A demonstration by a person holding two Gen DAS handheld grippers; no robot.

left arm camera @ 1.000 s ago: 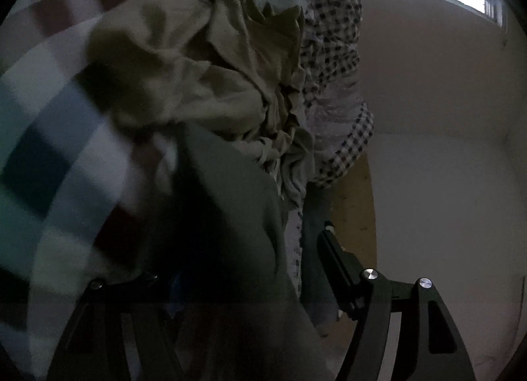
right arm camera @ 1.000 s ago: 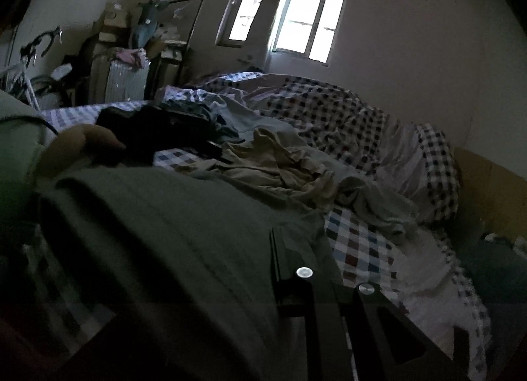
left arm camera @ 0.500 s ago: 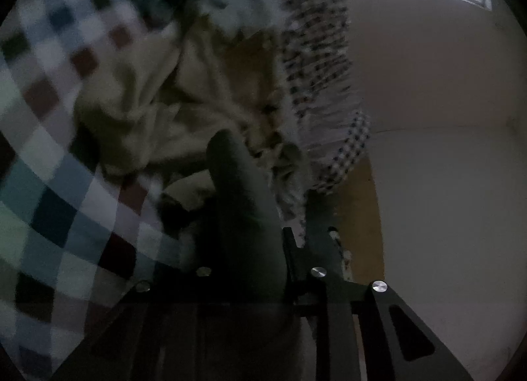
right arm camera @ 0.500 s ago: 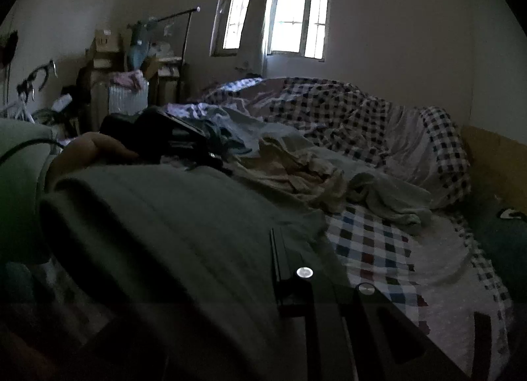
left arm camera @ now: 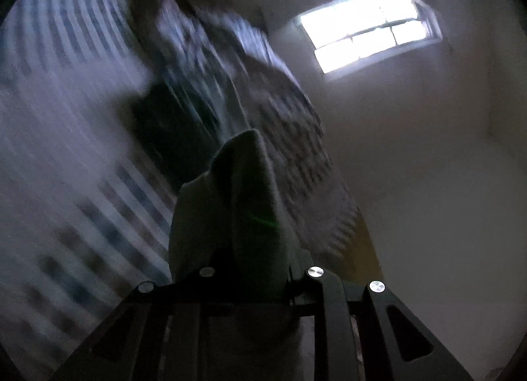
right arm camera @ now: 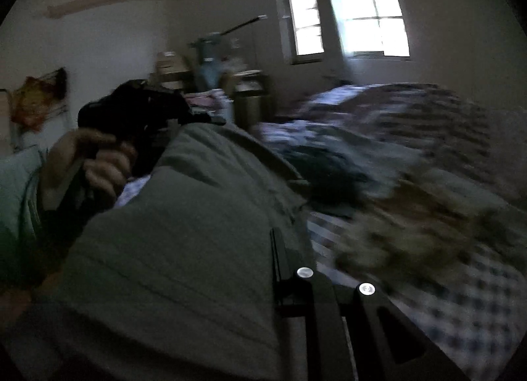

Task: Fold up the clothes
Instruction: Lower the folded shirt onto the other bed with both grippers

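Both grippers hold one grey-green garment (right arm camera: pixel 184 249) stretched between them, lifted above the checked bedsheet (right arm camera: pixel 461 298). The left gripper (left arm camera: pixel 250 269) pinches a bunched corner of it, its jaws having just been closing with the cloth between them; a peak of fabric stands up past the fingertips. The right gripper (right arm camera: pixel 280 249) is pressed together on another edge of the same garment, which spreads away from it in a broad sheet toward the person's left hand (right arm camera: pixel 89 163), visible holding the other tool on the far side.

As for progress, little folding appears done. The garment is only picked up and held out, with no crease or doubled layer to be seen in it. It hangs nearer the camera than the bedsheet, and the pile still to be dealt with lies on that sheet: a crumpled beige garment (right arm camera: pixel 411 236) beside the held cloth, and a dark bundle (right arm camera: pixel 329 170) further back, toward the window (right arm camera: pixel 346 12). Both views are smeared by motion, so there may be more pieces in that pile than I can make out.

What remains, I judge, is spreading this garment flat on the bedsheet, folding it, and then working through the pile.
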